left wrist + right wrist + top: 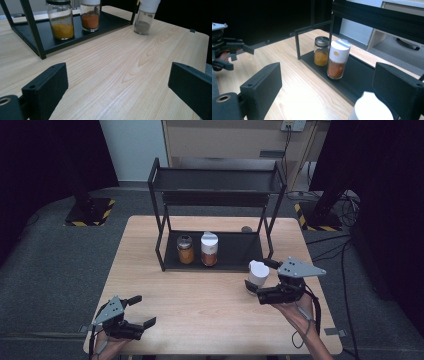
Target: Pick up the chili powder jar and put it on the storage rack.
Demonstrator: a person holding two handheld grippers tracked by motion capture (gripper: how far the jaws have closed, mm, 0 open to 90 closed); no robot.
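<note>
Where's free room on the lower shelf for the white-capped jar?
Right half of the lower shelf is bare, between the red jar and the right posts. Left half is crowded by the yellow jar. Open tabletop lies between both tools.

High view dim, soft, low-res; corners fall to black. Table (200, 295) evenly lit from above, weak shadows. Gripper views brighter, sharper; near jaws slightly blurred, no glare.

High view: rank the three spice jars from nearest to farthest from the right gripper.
1. White-capped jar, on the table right beside the right gripper.
2. Red-spice jar, on the rack's lower shelf, right of its neighbour.
3. Yellow-spice jar, same shelf, farther left.
</note>
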